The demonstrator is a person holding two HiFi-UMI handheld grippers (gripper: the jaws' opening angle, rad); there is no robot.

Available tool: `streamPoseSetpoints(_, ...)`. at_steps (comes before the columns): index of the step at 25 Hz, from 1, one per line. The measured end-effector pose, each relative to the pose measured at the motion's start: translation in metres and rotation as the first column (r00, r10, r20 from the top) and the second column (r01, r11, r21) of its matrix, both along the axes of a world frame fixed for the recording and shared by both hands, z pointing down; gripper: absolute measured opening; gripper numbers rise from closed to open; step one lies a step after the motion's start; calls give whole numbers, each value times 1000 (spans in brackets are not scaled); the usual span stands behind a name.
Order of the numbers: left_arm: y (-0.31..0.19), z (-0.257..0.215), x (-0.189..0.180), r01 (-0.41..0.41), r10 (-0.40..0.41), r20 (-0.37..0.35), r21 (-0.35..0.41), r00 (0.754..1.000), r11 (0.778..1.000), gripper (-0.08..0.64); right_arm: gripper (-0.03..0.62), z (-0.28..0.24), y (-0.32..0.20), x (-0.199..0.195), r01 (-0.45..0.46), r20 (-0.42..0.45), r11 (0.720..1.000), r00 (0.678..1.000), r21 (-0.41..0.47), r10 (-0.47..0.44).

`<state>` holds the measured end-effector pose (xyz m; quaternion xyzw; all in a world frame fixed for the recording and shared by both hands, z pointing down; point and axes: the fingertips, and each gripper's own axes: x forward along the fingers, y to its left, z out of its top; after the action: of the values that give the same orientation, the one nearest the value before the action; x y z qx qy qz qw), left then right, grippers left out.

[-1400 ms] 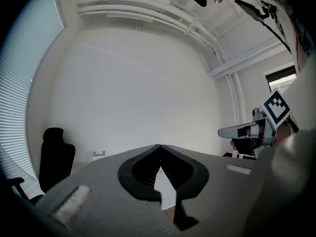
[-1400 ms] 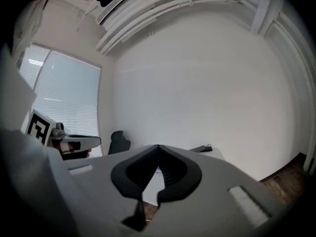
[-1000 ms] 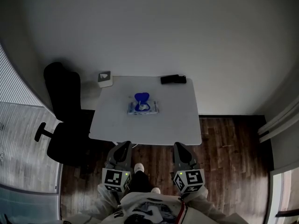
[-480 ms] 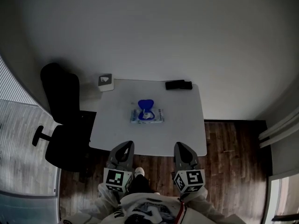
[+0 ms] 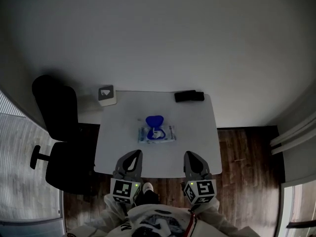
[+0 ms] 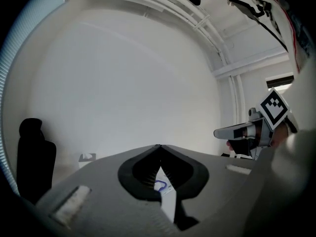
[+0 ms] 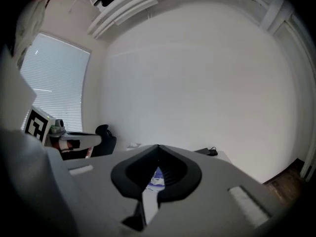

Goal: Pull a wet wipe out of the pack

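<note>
**Approach only: both grippers closed and empty, pack untouched**

Change over the last second is all in the framing. In the head view the table (image 5: 190, 137) has slid down the picture toward the person, and its near edge now sits right at the gripper tips. A second ago there was a strip of floor between them. The grippers sit at the same spot in the picture as before, so the whole person has walked up to the table; the arms haven't reached out.

- Left gripper (image 5: 132, 155): jaws together, tips meeting, nothing between them. Its own view shows only the pack far off through the slot below the tips.
- Right gripper (image 5: 190, 155): same, jaws closed on nothing.
- Wet wipe pack (image 5: 157, 133): lies flat mid-table, roughly on the centreline between the two grippers and well apart from both. Same place on the table as before.
- Blue lid (image 5: 155, 120): looks flipped up on the far side of the pack. Too small to tell whether a wipe tab sticks out.

Others, all well clear of the pack:
- small box (image 5: 107, 95) at the far left corner
- black object (image 5: 189, 96) at the far edge
- office chair (image 5: 58, 132) to the left of the table

Judgement: task not begun. Next, one jaw pair has to open and reach the lid opening, and the other probably has to hold the pack down. A light pack may lift with the wipe.
</note>
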<state>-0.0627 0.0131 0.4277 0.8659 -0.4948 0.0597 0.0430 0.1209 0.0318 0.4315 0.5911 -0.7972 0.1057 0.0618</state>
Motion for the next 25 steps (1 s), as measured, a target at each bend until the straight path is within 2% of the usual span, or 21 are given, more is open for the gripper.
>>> streamPoseSetpoints(8,-46,11,-26,-41,40,-25,-24,999,999,0,6,6,-39,-29,-34,-30,999,999,-31,33)
streamPoseSetpoints(16,-64,19,-26,-59,58,-42,-28,997,998,0,6,15,-55,-41,-22,-59,998,998,-55,19)
streamPoseSetpoints(20,-67,30,-24,-49,46,-41,-66,998,997,0,6,21,-66,-40,-7,-75,998,997,-56,3)
streamPoseSetpoints(25,-87,32,-21,-9,8,-24,-70,1000,997,0,6,28,-91,-33,28,-67,997,997,-68,-33)
